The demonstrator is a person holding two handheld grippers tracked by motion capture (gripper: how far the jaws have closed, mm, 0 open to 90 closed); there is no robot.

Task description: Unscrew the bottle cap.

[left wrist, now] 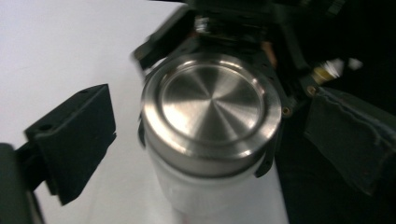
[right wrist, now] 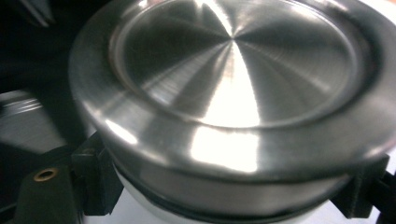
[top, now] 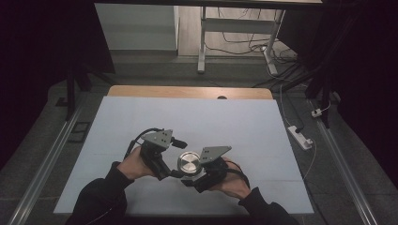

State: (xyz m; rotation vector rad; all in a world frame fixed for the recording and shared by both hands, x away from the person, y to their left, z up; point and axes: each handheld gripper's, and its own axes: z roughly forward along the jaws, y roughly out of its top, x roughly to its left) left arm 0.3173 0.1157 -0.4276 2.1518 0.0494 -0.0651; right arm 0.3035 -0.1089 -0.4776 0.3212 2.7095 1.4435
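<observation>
A round jar with a brushed steel lid (top: 188, 162) and a white body (left wrist: 205, 196) stands on the pale table mat (top: 197, 117), near its front edge. My right gripper (top: 196, 177) comes in from the right and is shut on the jar. Its black pads (right wrist: 95, 182) press on the body just under the lid (right wrist: 233, 70). My left gripper (top: 175, 159) sits at the jar's left side, open. Its jaws straddle the lid (left wrist: 212, 100), and the left finger (left wrist: 74, 140) stands apart from the jar with white mat showing between.
A strip of wooden tabletop (top: 187, 92) shows beyond the mat's far edge. A white power strip (top: 300, 137) with cables lies on the floor to the right. Desk legs (top: 202, 47) stand farther back. Both forearms enter from the bottom edge.
</observation>
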